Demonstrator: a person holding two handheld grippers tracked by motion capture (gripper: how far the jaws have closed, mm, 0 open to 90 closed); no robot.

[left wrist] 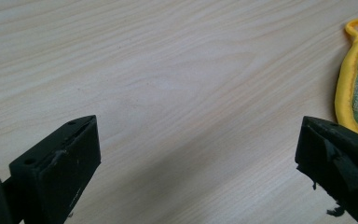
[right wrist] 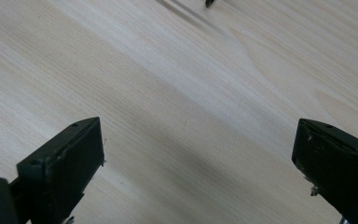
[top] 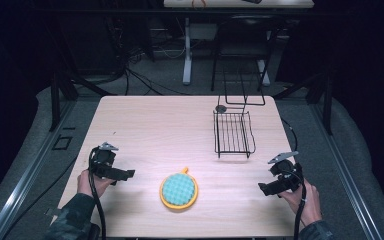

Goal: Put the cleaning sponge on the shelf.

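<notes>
Dark surroundings frame our pale wooden desk (top: 155,125). At its near left we hold the left tongs (top: 125,174), jaws spread wide over bare wood, gripping nothing. Between our hands, near the front edge, lies a round teal pad with a yellow rim (top: 179,190). Farther back to the right stands a black wire rack (top: 233,132). At near right, the right tongs (top: 266,189) gape empty.

Legible text, labels, brands, numbers, signs: we find none on the table (top: 145,125), the pad (top: 179,190), or the rack (top: 233,134).
</notes>
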